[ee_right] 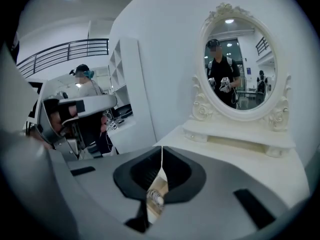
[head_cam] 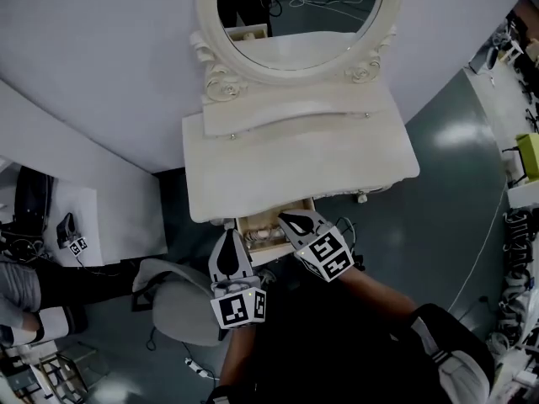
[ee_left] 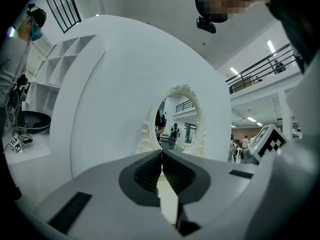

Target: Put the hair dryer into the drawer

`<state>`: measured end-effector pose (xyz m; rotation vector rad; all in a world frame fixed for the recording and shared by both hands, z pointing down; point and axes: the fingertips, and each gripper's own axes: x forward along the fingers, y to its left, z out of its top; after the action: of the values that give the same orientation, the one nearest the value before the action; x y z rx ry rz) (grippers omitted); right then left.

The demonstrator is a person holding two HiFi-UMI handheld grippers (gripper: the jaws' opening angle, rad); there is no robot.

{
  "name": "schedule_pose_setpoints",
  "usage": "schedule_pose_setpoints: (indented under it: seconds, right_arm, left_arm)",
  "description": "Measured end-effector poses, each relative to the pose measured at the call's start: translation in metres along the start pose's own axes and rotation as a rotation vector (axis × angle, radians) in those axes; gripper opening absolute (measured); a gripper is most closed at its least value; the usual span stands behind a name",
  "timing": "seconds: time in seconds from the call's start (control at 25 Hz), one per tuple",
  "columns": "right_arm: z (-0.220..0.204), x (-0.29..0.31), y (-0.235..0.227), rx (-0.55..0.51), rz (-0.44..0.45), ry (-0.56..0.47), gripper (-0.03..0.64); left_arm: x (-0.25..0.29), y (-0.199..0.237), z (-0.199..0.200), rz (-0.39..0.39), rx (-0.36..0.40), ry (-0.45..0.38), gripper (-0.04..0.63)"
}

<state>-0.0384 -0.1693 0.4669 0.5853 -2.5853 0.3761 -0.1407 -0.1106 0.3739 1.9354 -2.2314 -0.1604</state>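
Note:
The cream drawer [head_cam: 268, 227] stands pulled out under the front edge of the white dressing table [head_cam: 295, 162]. Pale things lie inside it, and I cannot make out the hair dryer among them. My left gripper [head_cam: 229, 225] hangs at the drawer's left corner, jaws shut and empty; in its own view the left gripper [ee_left: 161, 155] points level at the mirror. Over the drawer's right part is my right gripper [head_cam: 285, 218], shut with nothing held. Under the right gripper [ee_right: 161, 151], a small pale ribbed thing [ee_right: 157, 198] in the drawer shows through the slit behind the tips.
An oval mirror [head_cam: 299, 7] in a carved frame stands at the table's back above a small shelf [head_cam: 290, 108]. A grey stool [head_cam: 181, 305] stands left of me. A person [head_cam: 25, 289] sits at the far left by a white counter [head_cam: 109, 217]. Cables lie on the floor [head_cam: 472, 276].

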Motion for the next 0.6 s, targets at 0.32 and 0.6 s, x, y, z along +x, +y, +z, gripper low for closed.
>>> schedule_pose_setpoints:
  seconds: [0.32, 0.6]
  right_arm:
    - [0.036, -0.044, 0.011, 0.084, -0.083, -0.161, 0.034]
    - [0.056, -0.083, 0.018, 0.117, -0.15, -0.266, 0.034]
  left_arm:
    - [-0.007, -0.009, 0.012, -0.09, -0.013, -0.004, 0.023]
    - [-0.019, -0.016, 0.02, -0.121, 0.004, -0.007, 0.023]
